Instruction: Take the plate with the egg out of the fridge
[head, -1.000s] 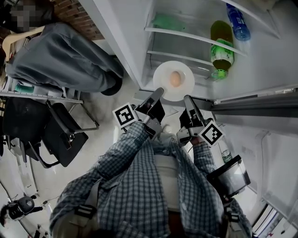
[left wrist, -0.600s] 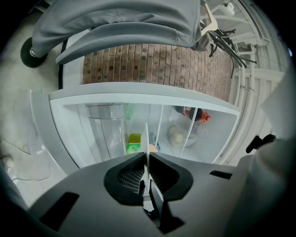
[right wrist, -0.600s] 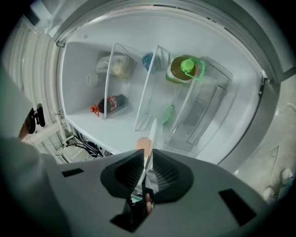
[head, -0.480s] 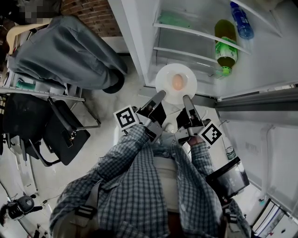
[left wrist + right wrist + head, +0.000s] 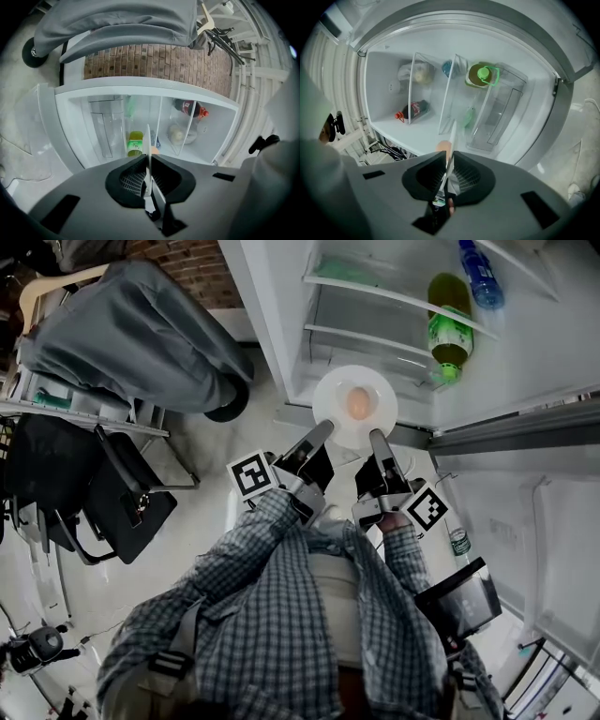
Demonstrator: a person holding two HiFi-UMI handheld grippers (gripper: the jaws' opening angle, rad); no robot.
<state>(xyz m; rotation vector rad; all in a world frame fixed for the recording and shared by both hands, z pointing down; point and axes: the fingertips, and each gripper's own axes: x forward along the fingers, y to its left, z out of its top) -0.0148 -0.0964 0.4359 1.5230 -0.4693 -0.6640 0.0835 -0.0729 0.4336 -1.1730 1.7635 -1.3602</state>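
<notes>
I hold the white plate [image 5: 333, 395] by two sides. My left gripper [image 5: 322, 430] has its jaws shut tight on the plate's left rim. My right gripper [image 5: 377, 438] has its jaws shut tight on the right rim. The egg [image 5: 357, 403] lies in the middle of the plate. The plate is up in the air, right at the open front of the fridge [image 5: 267, 315]. A green bottle [image 5: 449, 329] and a blue bottle [image 5: 473, 273] are further inside the fridge
</notes>
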